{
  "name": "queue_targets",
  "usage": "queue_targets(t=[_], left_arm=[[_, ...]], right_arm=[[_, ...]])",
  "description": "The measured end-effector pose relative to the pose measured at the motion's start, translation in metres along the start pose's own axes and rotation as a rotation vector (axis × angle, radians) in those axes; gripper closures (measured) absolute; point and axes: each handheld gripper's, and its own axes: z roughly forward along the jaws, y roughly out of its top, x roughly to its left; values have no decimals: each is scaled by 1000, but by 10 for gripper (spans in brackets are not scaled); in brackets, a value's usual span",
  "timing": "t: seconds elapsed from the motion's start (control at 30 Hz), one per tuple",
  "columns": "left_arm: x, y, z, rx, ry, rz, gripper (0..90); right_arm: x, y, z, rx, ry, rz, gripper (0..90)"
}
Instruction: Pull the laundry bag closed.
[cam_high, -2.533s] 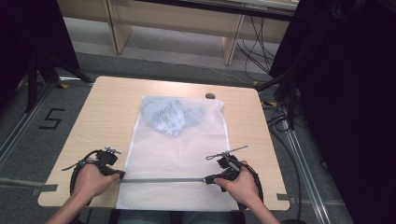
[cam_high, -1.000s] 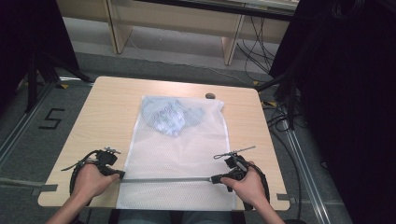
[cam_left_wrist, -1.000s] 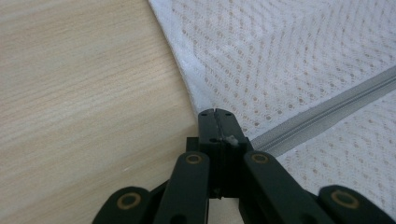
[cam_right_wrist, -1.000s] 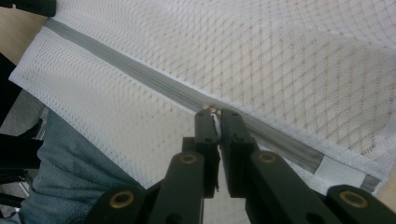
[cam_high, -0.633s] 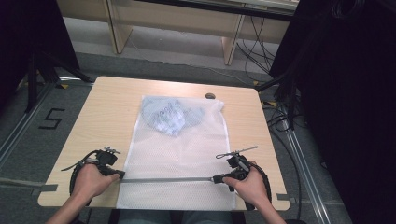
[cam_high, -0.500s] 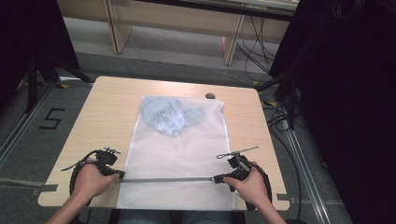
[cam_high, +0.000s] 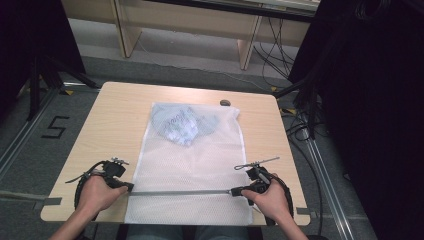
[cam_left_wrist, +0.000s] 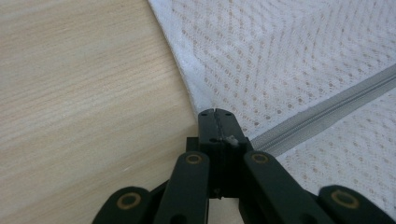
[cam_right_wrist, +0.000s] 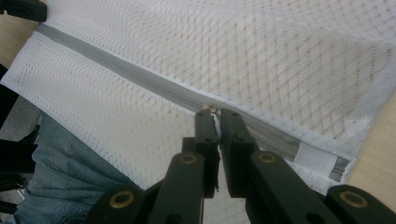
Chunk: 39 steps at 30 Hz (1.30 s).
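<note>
A white mesh bag (cam_high: 190, 160) lies flat on the wooden table (cam_high: 115, 115), with a blue garment (cam_high: 182, 122) inside at its far end. A grey zipper (cam_high: 180, 192) runs across the bag near the front edge. My left gripper (cam_high: 129, 187) is shut on the zipper's left end at the bag's edge; in the left gripper view its jaws (cam_left_wrist: 215, 112) meet at the seam where the zipper (cam_left_wrist: 327, 109) starts. My right gripper (cam_high: 234, 191) is shut on the small zipper pull (cam_right_wrist: 212, 108), and the zipper tape (cam_right_wrist: 116, 70) stretches away from the right gripper (cam_right_wrist: 213, 112).
A small dark object (cam_high: 225, 103) sits on the table just beyond the bag's far right corner. The bag's front edge hangs over the table onto the person's jeans (cam_right_wrist: 60, 177). Cables (cam_high: 300, 125) trail on the floor to the right.
My right gripper has slid a little to the right along the zipper, holding the pull. The left gripper has stayed where it was.
</note>
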Motion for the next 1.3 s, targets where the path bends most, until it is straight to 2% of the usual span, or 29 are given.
queue_targets(t=[0.53,0.57,0.6,0.77,0.8,0.97,1.0,1.07,1.1,1.13,1.17,1.3], left_arm=[[0,0,0,-2,-1,-2,899],[0,0,0,-3,0,-1,899],[0,0,0,-5,1,-2,899],[0,0,0,-1,-2,0,899],[0,0,0,-2,-2,-1,899],[0,0,0,-2,-1,0,899],[0,0,0,-2,-1,-1,899],[0,0,0,-3,0,-1,899],[0,0,0,-4,0,-1,899],[0,0,0,-6,0,-1,899],[0,0,0,-4,-1,0,899],[0,0,0,-4,-1,0,899]], right_arm=[[-7,-3,-5,-9,-9,8,869],[-8,-3,-5,-11,-12,11,869],[-5,-4,-6,-3,-2,44,869],[-8,-4,-7,-10,-2,39,869],[-10,-4,-7,-14,-13,18,869],[-13,-5,-9,-15,-17,23,869],[-12,-5,-10,-10,-11,37,869],[-14,-5,-10,-14,-12,27,869],[-13,-5,-11,-11,-14,41,869],[-11,-6,-11,-4,-5,76,869],[-15,-6,-11,-14,-22,33,869],[-18,-7,-12,-15,-17,37,869]])
